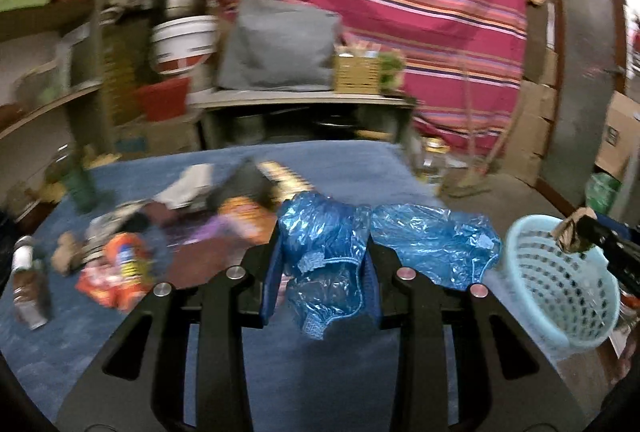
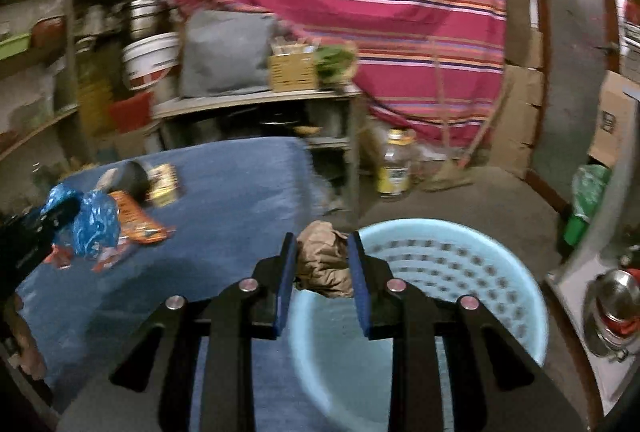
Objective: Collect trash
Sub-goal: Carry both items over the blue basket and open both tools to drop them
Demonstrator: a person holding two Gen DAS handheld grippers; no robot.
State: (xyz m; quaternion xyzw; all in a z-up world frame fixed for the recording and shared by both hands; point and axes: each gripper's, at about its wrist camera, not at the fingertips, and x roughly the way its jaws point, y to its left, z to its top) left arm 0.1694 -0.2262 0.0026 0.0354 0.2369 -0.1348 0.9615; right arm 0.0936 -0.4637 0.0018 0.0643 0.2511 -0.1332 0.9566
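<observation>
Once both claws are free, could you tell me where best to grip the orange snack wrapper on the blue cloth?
Probably take the orange snack wrapper by its free right-hand edge, coming from above on the basket side. It lies flat on the cloth, so only an edge offers a pinch, and other trash crowds its left.

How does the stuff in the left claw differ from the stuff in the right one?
The left claw grips crinkly blue plastic, shiny and see-through; the right claw grips a crumpled brown paper wad, dull and opaque. The plastic hangs over the blue table; the paper is above the basket. Both are crumpled.
</observation>
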